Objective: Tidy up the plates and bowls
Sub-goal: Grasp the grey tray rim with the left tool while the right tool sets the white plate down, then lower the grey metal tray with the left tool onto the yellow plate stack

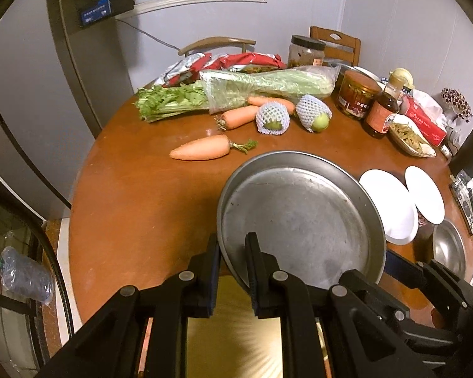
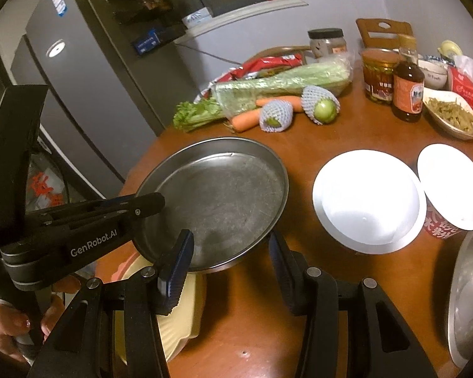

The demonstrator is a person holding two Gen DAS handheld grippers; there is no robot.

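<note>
A large round metal plate [image 1: 299, 217] hangs tilted just above the brown table, and my left gripper [image 1: 235, 255] is shut on its near-left rim. In the right wrist view the same gripper [image 2: 154, 203] clamps the metal plate [image 2: 217, 198] from the left. My right gripper [image 2: 230, 239] stands open, with the plate's near rim between its fingers but no pad pressing on it. A cream scalloped dish [image 2: 179, 315] lies under the plate at the table's edge. To the right are a white bowl [image 2: 365, 198], a white-lidded cup [image 2: 451, 186] and a steel bowl [image 2: 470, 299].
Carrots [image 1: 201, 148], bagged celery [image 1: 236, 91], two netted fruits [image 1: 272, 116], jars, a sauce bottle [image 1: 383, 110] and a dish of food [image 1: 410, 138] crowd the far half of the table [image 1: 135, 208]. A grey fridge [image 2: 88, 94] stands left. A hand [image 2: 3, 330] grips the left tool's handle.
</note>
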